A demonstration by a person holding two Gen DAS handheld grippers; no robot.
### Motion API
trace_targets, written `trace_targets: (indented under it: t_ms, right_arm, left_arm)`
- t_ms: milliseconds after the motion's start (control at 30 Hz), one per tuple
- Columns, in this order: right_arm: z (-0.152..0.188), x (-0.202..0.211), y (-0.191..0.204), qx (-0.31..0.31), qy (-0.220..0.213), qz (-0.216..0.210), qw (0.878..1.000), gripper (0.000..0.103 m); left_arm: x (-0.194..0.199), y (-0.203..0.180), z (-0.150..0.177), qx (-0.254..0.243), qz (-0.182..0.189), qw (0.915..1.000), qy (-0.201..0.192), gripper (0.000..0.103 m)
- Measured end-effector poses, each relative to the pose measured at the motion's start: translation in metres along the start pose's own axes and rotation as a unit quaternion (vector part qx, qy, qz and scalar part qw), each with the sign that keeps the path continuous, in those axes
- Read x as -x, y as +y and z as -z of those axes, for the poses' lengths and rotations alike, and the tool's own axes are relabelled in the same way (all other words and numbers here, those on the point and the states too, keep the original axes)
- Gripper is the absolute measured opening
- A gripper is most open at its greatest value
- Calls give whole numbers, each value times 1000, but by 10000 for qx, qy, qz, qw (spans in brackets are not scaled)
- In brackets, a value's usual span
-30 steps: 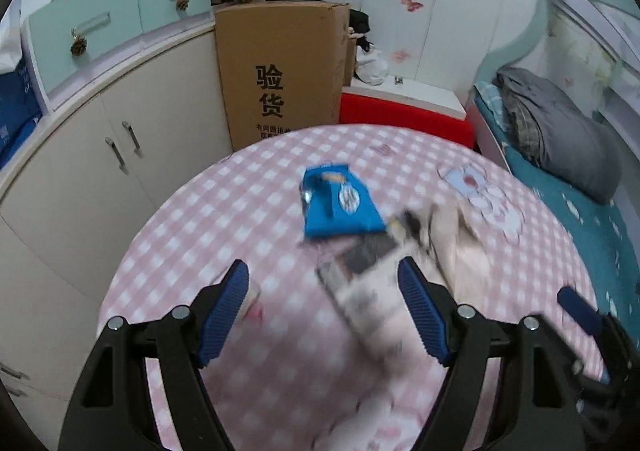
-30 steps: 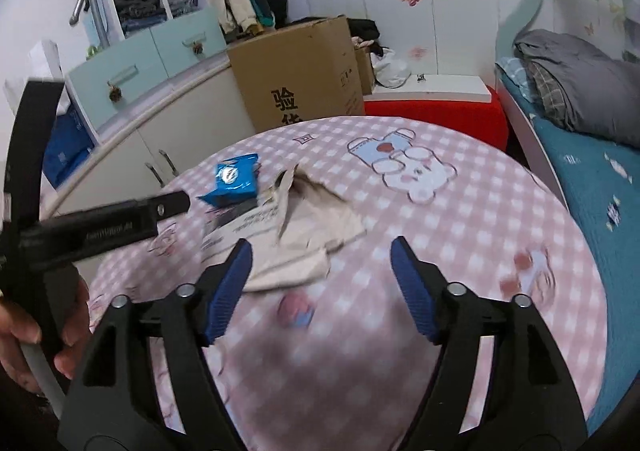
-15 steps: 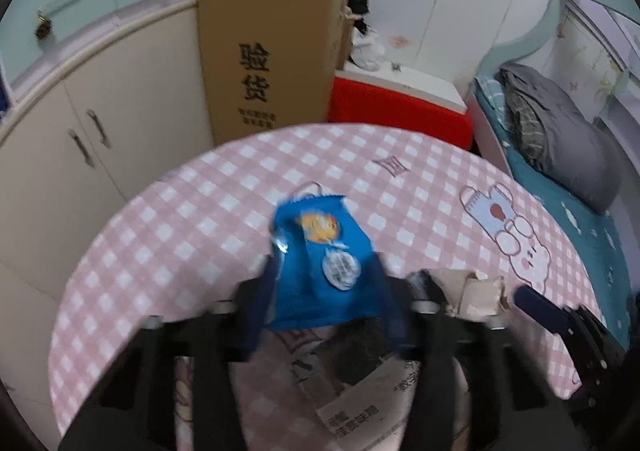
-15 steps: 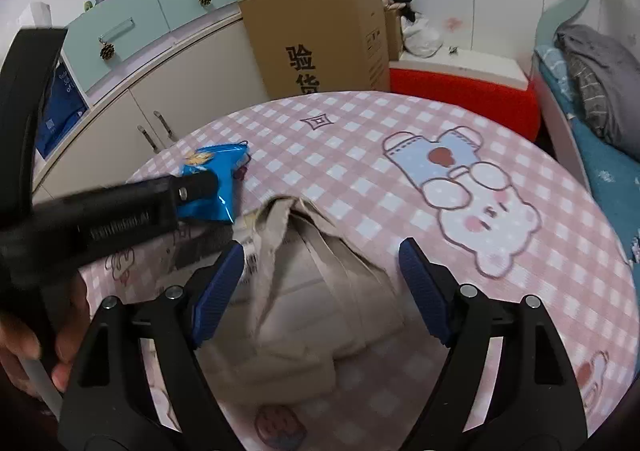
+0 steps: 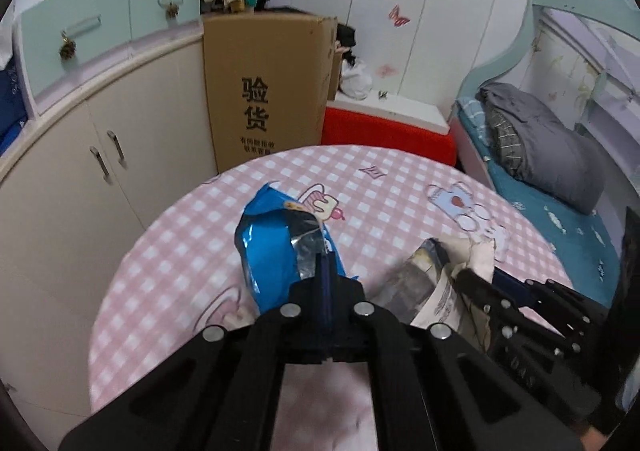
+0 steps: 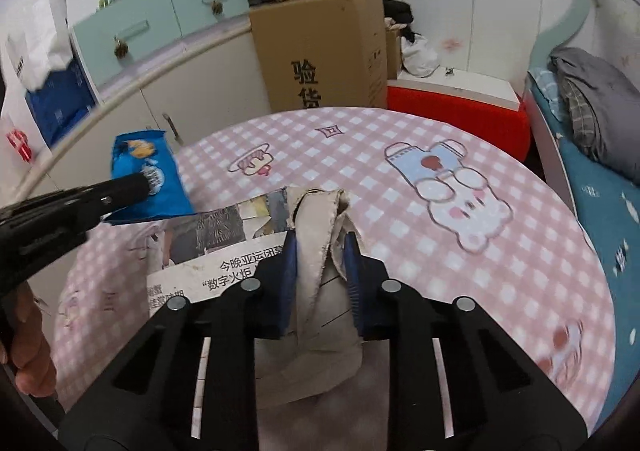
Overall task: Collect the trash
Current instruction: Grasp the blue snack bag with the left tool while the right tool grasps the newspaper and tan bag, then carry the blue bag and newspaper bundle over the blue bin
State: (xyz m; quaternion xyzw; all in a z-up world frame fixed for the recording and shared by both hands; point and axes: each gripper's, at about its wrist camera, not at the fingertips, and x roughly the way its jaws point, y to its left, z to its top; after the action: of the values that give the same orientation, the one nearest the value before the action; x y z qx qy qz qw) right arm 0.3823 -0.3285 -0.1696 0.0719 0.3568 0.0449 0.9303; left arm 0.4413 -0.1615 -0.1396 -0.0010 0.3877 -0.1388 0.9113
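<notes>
A blue snack bag hangs crumpled above the pink checked table, and my left gripper is shut on its lower edge. The right wrist view shows the same bag lifted at the left in the left gripper. My right gripper is closing, its blue pads pinching the straps of a beige cloth bag. That bag lies on a newspaper on the table. In the left wrist view the right gripper sits at the right by the newspaper.
A tall cardboard box stands behind the table beside curved cream cabinets. A red bench and a bed with grey bedding lie behind and to the right. A hand holds the left gripper's handle.
The left gripper moved forward over the blue bag, shut on it and raised it off the table. The right gripper slid onto the beige cloth bag and closed around its straps.
</notes>
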Motion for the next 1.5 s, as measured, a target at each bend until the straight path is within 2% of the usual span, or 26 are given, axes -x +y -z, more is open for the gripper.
trace_targets:
  t_ms: [300,367,667,1000,1500]
  right_arm:
    - [42,83,7,-363,-414,-87,9984,18]
    - [54,102,10,-382,-469,-119,9981,18]
    - [87,156,32,-387,-651,-267,9968,18]
    - [102,173,85,-128,-696,-571,9959,18]
    - [114,140,193,465,-365,-1146,9917,18]
  left_arm:
    - [90,-14,48,-286,103,9993,-229,0]
    - [104,-16,63,-289,196,9992,-196,0]
    - [154,-14,110,-275,179,9993,-191,0]
    - [189,30,143,-83,0,9997,-209,0]
    - [204,139,177,476,-480,9977,-108,0]
